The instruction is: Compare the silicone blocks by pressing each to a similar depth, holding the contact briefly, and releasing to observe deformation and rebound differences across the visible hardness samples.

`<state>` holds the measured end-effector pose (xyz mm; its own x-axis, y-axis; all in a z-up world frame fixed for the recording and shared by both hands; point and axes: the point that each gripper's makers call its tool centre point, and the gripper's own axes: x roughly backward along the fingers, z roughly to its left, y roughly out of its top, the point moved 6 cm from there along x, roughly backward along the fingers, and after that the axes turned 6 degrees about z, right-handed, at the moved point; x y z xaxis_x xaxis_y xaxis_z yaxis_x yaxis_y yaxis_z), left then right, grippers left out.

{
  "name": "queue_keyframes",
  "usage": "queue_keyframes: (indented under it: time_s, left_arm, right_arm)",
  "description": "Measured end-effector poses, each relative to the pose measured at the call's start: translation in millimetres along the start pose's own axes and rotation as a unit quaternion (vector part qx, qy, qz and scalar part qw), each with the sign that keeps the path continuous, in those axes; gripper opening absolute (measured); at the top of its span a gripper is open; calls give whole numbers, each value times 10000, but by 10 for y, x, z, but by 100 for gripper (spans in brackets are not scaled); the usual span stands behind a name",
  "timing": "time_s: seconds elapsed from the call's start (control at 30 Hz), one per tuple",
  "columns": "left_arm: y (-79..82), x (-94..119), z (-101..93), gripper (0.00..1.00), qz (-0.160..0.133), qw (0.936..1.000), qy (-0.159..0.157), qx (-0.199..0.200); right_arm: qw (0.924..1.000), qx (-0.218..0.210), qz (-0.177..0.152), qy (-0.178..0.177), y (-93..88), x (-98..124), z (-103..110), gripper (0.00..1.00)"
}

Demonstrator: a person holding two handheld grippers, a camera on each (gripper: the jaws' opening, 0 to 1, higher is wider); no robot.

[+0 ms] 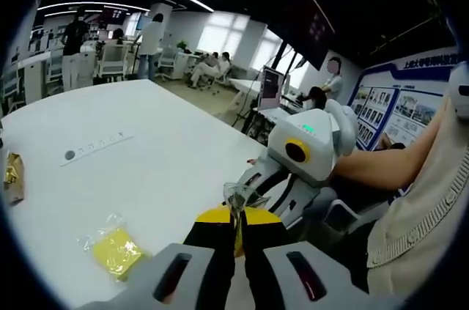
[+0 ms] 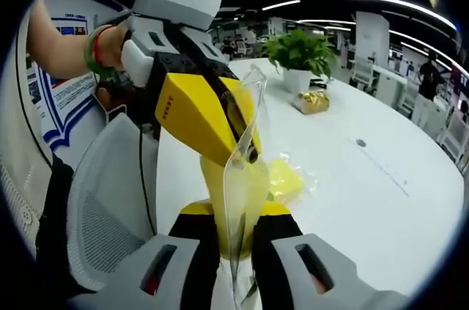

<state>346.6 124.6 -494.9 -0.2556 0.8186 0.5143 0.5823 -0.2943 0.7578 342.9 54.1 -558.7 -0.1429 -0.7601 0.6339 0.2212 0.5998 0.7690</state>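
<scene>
A: Item: yellow silicone block in clear bag, above white table. Pinched by right gripper and left gripper.

B: Step: unbagging, seemingly. Pressing not begun. Next: free block, set down. Second bagged block on table.

In the left gripper view, the white table lies open across the centre and left of the frame. Obstacles there: a bagged yellow block at lower left, a gold packet at the left edge, and the right gripper crowding the centre. In the right gripper view, the right half is free tabletop; a potted plant stands at upper centre, a mesh chair blocks the lower left.
</scene>
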Motion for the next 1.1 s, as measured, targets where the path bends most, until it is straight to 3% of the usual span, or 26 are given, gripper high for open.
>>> queue_keyframes:
  time_s: [0.47,1.1]
  left_arm:
    - [-3,15,-19,0,1,10000,64,17]
    - [-37,-16,-89,0,157,9999,32,-22]
  right_arm:
    - [9997,133,-125,-135,24,-6,-2,14]
    - [9998,119,-163,32,-46,15,41,23]
